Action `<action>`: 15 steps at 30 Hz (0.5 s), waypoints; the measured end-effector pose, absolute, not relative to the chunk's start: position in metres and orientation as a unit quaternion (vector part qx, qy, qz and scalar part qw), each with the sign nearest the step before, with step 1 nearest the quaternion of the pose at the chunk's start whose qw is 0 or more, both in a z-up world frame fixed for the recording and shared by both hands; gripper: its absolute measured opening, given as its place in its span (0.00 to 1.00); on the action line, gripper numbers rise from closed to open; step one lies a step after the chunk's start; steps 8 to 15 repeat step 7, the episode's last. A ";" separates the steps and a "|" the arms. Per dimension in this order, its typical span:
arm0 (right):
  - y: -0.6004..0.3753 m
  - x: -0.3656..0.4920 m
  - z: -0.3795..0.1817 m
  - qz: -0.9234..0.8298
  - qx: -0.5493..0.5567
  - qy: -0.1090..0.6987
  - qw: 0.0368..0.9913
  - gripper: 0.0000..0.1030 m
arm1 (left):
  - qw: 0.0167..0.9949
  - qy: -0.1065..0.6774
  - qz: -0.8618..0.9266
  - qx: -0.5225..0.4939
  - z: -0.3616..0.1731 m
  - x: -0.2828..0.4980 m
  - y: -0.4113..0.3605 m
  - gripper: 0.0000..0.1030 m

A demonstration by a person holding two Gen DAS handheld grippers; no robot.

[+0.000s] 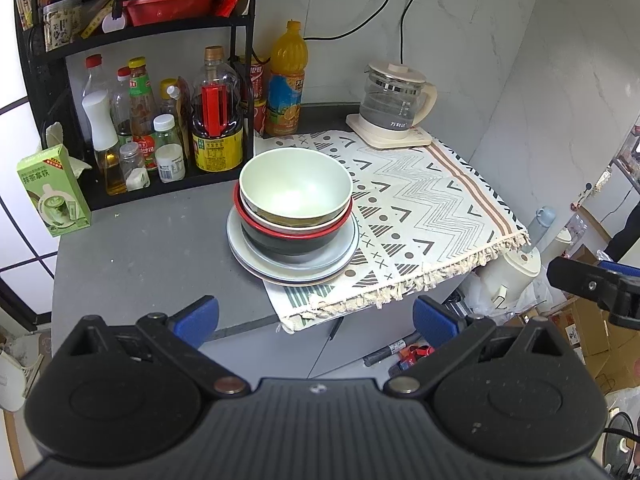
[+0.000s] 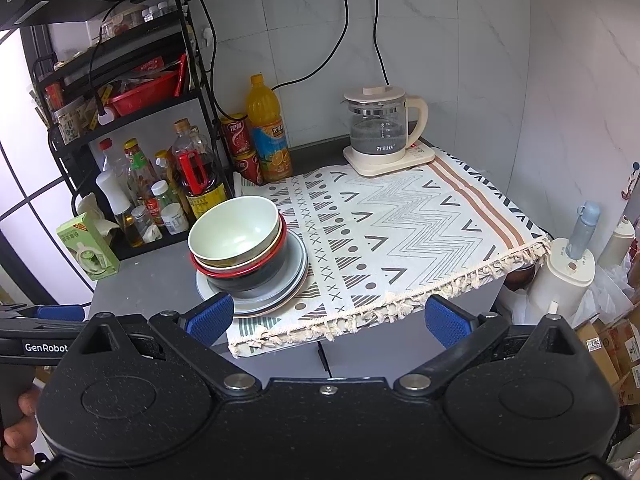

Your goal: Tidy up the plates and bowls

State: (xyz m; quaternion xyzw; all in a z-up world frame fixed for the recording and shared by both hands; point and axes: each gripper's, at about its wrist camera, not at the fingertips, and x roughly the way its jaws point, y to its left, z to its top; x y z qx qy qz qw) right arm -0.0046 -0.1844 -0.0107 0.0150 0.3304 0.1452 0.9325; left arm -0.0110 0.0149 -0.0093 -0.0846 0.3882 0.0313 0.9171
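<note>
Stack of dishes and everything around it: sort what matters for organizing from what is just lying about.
Job: green bowl, red-rimmed black bowl, grey plates.

Lying about: glass kettle, orange juice bottle, condiment rack, matcha latte carton, patterned cloth.

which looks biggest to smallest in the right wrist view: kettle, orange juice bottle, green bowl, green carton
1. green bowl
2. kettle
3. orange juice bottle
4. green carton

Bowl and kettle look close; the bowl sits nearer the camera, so that order is unsure.

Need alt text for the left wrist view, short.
A pale green bowl sits nested atop a red-rimmed black bowl on stacked grey plates, straddling a patterned cloth and grey counter. The open left gripper hovers in front, holding nothing.
</note>
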 end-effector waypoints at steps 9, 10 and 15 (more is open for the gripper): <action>-0.183 -0.005 -0.010 0.140 0.008 0.334 0.932 1.00 | 0.916 0.389 0.025 -0.089 -0.011 -0.008 0.017 0.99; -0.183 -0.005 -0.010 0.140 0.008 0.334 0.932 1.00 | 0.916 0.389 0.025 -0.089 -0.011 -0.008 0.017 0.99; -0.183 -0.005 -0.010 0.140 0.008 0.334 0.932 1.00 | 0.916 0.389 0.025 -0.089 -0.011 -0.008 0.017 0.99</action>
